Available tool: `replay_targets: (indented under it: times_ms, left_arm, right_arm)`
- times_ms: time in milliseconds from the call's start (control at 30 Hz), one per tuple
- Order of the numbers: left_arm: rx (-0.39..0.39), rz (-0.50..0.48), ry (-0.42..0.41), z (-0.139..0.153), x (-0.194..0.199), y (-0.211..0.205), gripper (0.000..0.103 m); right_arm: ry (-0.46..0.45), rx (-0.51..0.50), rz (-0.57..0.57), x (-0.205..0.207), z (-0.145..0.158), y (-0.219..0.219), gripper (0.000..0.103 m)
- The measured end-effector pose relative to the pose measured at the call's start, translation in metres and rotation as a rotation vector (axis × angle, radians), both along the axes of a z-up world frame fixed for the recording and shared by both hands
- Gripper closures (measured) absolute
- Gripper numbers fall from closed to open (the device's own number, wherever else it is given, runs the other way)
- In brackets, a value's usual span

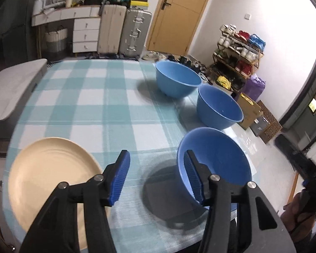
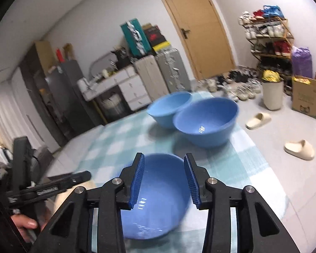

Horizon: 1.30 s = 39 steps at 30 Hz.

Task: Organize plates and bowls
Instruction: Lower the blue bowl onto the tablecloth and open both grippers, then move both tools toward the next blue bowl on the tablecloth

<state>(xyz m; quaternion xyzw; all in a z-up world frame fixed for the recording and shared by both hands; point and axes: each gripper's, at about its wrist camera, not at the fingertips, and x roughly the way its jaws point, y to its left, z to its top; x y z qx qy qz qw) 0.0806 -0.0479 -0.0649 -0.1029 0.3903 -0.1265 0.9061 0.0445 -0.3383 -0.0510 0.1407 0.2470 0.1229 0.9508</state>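
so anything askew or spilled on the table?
No spill or damage visible. The three blue bowls sit upright, separate, not stacked, along the checked tablecloth; the beige plate lies flat at the near edge. Motion blur hides fine detail.

Three bowls are standing in a row along the table's (image 1: 107,109) right edge: the near bowl (image 1: 219,160) by the near right corner, the middle bowl (image 1: 220,107) behind it, the far bowl (image 1: 178,79) by the far right corner. The plate (image 1: 50,172) is lying at the near left, well apart from them
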Motion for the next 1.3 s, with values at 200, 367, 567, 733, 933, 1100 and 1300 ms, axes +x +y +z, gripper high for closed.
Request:
replay_targets:
  times_ms: [200,367,567,733,933,1100,1300]
  left_arm:
    - [-0.032,0.109,-0.106,0.03,-0.021,0.025,0.006]
    - [-0.052,0.1,-0.149,0.055,-0.031,0.025,0.005]
    - [-0.007,0.049,-0.257,0.086,-0.042,0.008,0.002]
    - [0.057,0.006,-0.332,0.112,-0.042,-0.007,0.0]
    - [0.119,0.045,-0.333,0.106,-0.029,-0.02,0.0]
    - [0.196,0.012,-0.296,0.085,-0.014,-0.038,0.0]
    - [0.189,-0.028,-0.183,0.062,0.016,-0.055,0.0]
  right_arm:
    - [-0.118,0.03,0.022,-0.024,0.056,0.002,0.024]
    - [-0.243,-0.069,0.036,-0.049,0.106,0.014,0.005]
    - [-0.321,-0.142,0.096,-0.07,0.162,0.022,0.001]
    - [-0.309,-0.182,0.082,-0.073,0.195,0.019,0.001]
    - [-0.231,-0.199,0.064,-0.057,0.179,0.007,0.001]
    - [-0.164,-0.235,0.045,-0.034,0.138,0.0,0.001]
    - [-0.076,-0.228,0.04,0.004,0.089,-0.008,0.001]
